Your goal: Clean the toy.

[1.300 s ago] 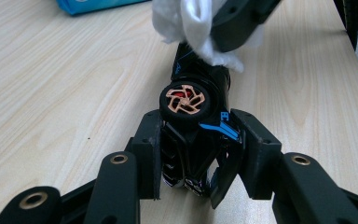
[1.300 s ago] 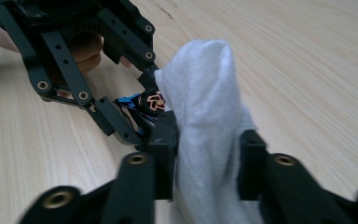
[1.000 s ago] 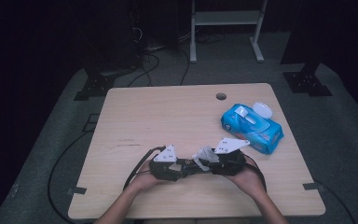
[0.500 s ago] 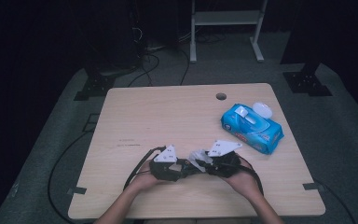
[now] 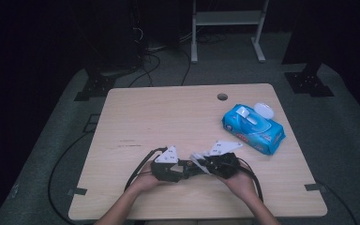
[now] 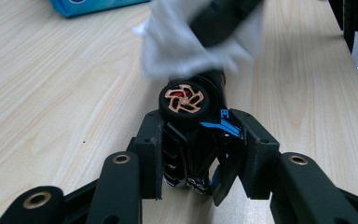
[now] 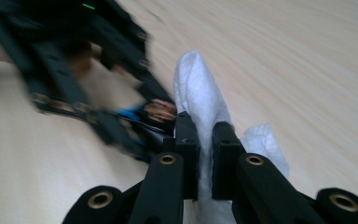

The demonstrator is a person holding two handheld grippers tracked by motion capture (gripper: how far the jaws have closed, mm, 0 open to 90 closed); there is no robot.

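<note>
Left tongs (image 6: 200, 154) pinch a black toy car (image 6: 193, 135), its copper wheel clear up close. Right tongs (image 7: 205, 154), just closing, pinch a white wipe (image 7: 200, 93) beside it. Wipe packet (image 5: 253, 127) lies beyond.

Light wood table (image 5: 168, 117) w/ round cable hole (image 5: 222, 97) nr far edge, grey carpet floor (image 5: 342, 136) around it, dark unlit room behind, white metal frame stand (image 5: 225, 21) at back, black stand bases (image 5: 309, 82) either side, cables (image 5: 154, 61) trailing on floor
</note>
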